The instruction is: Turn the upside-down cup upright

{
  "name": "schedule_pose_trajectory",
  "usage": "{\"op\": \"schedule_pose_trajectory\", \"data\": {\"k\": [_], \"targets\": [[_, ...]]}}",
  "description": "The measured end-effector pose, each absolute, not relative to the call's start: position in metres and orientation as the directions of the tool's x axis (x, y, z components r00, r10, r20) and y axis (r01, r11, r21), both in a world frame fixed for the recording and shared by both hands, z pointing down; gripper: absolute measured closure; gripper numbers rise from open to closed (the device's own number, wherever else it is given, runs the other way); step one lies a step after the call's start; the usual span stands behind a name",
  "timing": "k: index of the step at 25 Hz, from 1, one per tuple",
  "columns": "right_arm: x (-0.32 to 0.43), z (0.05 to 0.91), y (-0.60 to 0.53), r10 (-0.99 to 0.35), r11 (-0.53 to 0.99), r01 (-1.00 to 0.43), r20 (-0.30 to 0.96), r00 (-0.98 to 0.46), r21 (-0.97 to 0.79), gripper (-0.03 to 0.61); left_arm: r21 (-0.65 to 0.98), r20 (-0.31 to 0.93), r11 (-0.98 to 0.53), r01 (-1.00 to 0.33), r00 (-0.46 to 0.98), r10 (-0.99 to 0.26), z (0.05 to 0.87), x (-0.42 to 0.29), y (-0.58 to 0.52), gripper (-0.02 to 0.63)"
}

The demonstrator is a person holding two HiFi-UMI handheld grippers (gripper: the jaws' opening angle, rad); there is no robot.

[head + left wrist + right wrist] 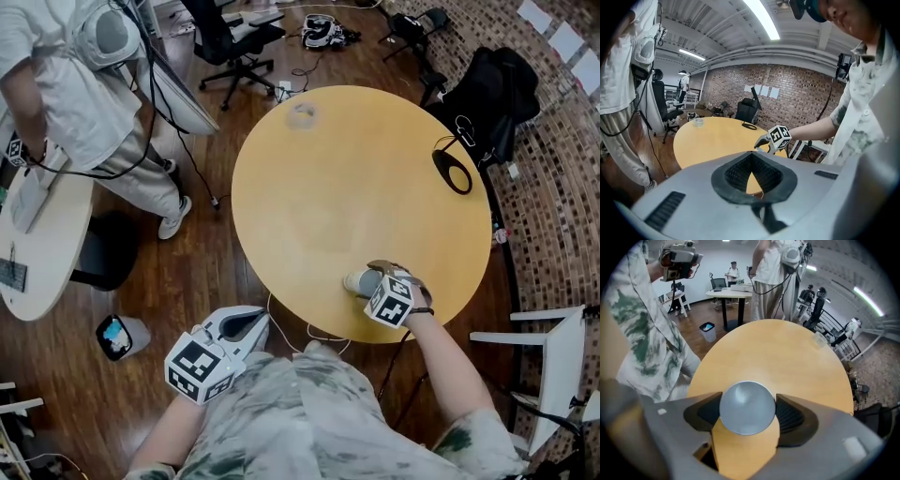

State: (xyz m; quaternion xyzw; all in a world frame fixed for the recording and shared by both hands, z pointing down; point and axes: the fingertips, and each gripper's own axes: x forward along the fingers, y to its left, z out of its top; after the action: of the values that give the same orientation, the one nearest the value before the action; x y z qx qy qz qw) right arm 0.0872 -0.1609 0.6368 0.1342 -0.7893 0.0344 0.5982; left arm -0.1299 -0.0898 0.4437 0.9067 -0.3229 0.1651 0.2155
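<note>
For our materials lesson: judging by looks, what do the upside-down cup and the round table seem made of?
Cup: probably matte grey plastic or coated metal; smooth, with a soft sheen on its base.
Round table: likely wood-look laminate; even yellow-tan surface with faint glare.

The upside-down cup (747, 408) is showing pale grey; the right gripper (747, 414) is showing a grey body, black ribbed pads (791, 417) and a cube (390, 302) patterned in black-and-white squares; the round wooden table (356, 169) is glowing honey-yellow.

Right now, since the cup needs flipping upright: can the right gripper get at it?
Likely yes. The right gripper stands over the cup, its jaws seemingly pressing both sides; nothing else on the table lies near.
</note>
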Motion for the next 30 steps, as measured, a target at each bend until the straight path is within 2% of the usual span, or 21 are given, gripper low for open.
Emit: {"op": "schedule_pose_trajectory", "data": {"k": [7, 14, 30], "targets": [[0.116, 0.644, -0.154, -0.212, 0.933, -0.348, 0.917, -0.338, 0.088, 0.225, 0.276, 0.443, -0.729, -0.627, 0.756, -0.482, 0.439, -0.096, -0.094, 0.607], [0.156, 0.672, -0.139, -0.195, 0.944, -0.313, 0.947, -0.256, 0.11, 0.224, 0.263, 0.465, -0.753, -0.603, 0.763, -0.449, 0.436, -0.07, -0.085, 0.608], [0.174, 0.697, -0.136, -0.142, 0.966, -0.244, 0.968, -0.207, 0.089, 0.197, 0.249, 0.491, -0.749, -0.613, 0.747, -0.448, 0.439, -0.054, -0.081, 0.607]]}}
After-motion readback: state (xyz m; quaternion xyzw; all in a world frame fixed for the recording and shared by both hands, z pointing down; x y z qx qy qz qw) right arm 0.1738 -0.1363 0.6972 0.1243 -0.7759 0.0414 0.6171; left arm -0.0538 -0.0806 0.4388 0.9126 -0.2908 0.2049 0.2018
